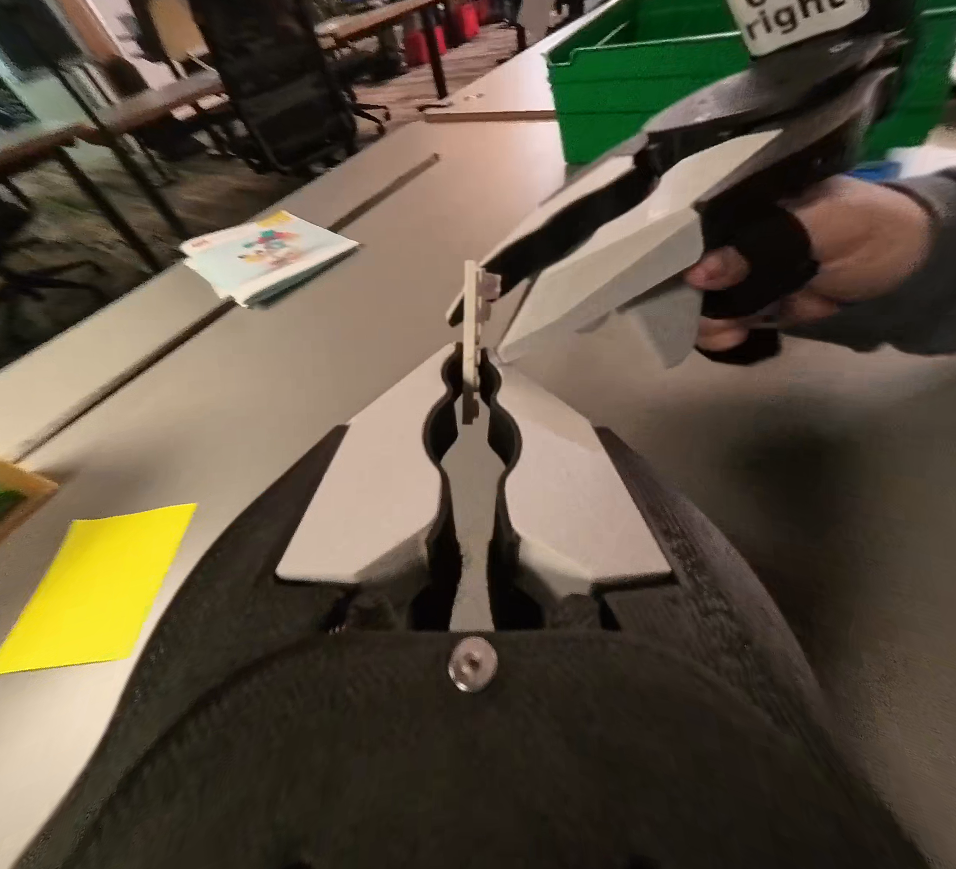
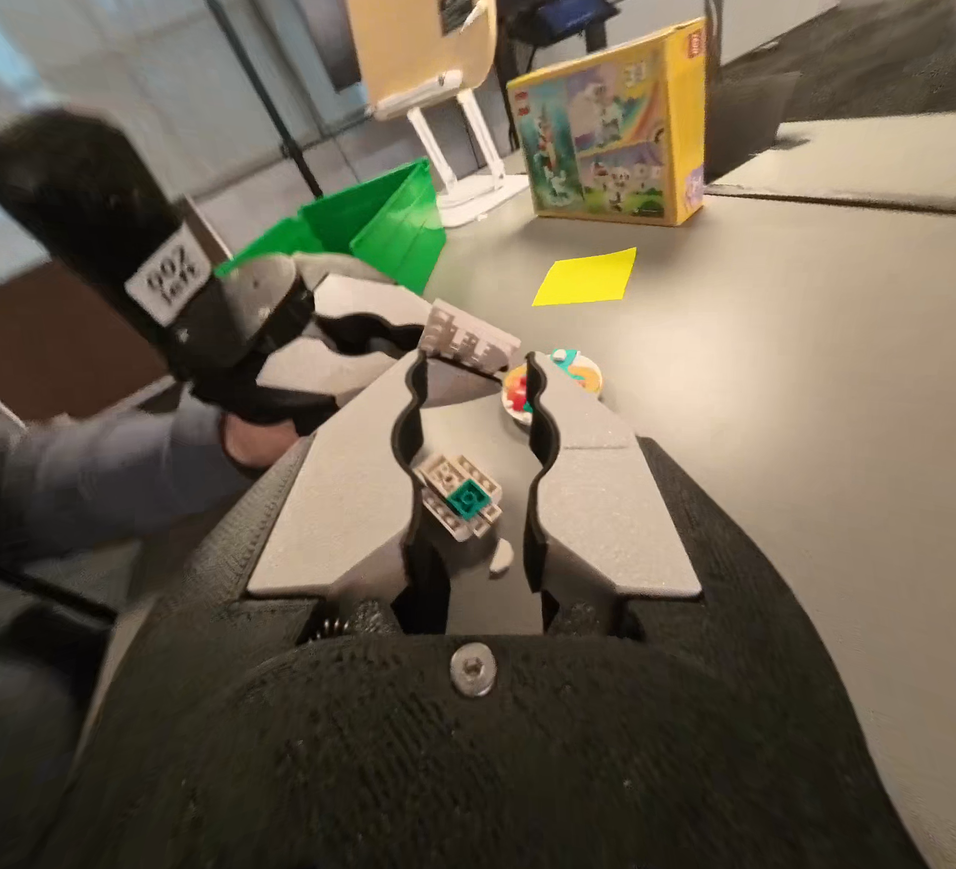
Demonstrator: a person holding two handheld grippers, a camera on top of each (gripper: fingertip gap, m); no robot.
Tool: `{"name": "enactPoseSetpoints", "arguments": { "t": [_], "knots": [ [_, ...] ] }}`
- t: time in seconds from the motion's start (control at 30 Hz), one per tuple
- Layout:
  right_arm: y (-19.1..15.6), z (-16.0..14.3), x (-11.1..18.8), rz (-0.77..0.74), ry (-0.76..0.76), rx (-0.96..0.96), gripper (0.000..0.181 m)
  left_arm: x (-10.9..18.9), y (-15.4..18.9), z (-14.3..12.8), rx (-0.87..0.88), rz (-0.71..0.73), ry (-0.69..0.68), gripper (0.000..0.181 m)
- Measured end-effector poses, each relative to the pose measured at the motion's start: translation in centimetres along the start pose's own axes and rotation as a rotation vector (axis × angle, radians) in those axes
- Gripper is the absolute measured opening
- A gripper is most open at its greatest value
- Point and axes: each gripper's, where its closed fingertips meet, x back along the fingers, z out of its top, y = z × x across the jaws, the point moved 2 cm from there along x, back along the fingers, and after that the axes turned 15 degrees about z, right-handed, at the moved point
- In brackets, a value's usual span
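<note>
My left gripper (image 1: 472, 362) is shut on a flat grey studded plate (image 1: 471, 311) and holds it upright above the grey table (image 1: 310, 378). Small grey pieces sit on the plate's right face. My right gripper (image 1: 481, 333) comes in from the right, held by a hand; it is open, with its fingertips on either side of the plate's upper part. In the right wrist view the plate (image 2: 468, 339) sits just past my open right gripper (image 2: 476, 363), and the left gripper (image 2: 408, 338) holds it from the left. Below, a small grey brick assembly with a teal piece (image 2: 460, 495) lies on the table.
A green bin (image 1: 621, 83) (image 2: 372, 228) stands behind the grippers. A yellow sheet (image 1: 98, 580) (image 2: 587, 275), a booklet (image 1: 269, 254), a yellow toy box (image 2: 610, 130), a white stand with a wooden board (image 2: 465, 161), a white dish of coloured pieces (image 2: 587, 376) and a loose grey piece (image 2: 501, 557) are on the table. Both grippers' tips are close together, under 4 cm apart.
</note>
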Motion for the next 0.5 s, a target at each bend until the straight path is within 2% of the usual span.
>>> {"name": "enactPoseSetpoints", "arguments": {
  "t": [0.13, 0.17, 0.3, 0.4, 0.5],
  "knots": [
    [-0.1, 0.8, -0.2, 0.018, 0.129, -0.092, 0.029, -0.4, -0.3, 0.9, -0.026, 0.046, 0.087, 0.003],
    [0.0, 1.0, 0.0, 0.014, 0.142, -0.092, 0.021, -0.4, -0.3, 1.1, -0.015, 0.037, 0.102, 0.003],
    [-0.2, 1.4, 0.4, 0.008, 0.114, 0.036, 0.021, -0.4, 0.0, 1.6, -0.022, -0.005, 0.14, 0.003],
    [-0.1, 1.3, 0.5, 0.011, 0.119, 0.019, 0.023, -0.6, 0.1, 1.6, -0.044, 0.005, 0.141, 0.003],
    [0.5, 1.2, 0.7, -0.06, 0.086, 0.071, 0.032, -0.7, 0.1, 1.4, -0.015, -0.017, 0.126, 0.003]
  ]
}}
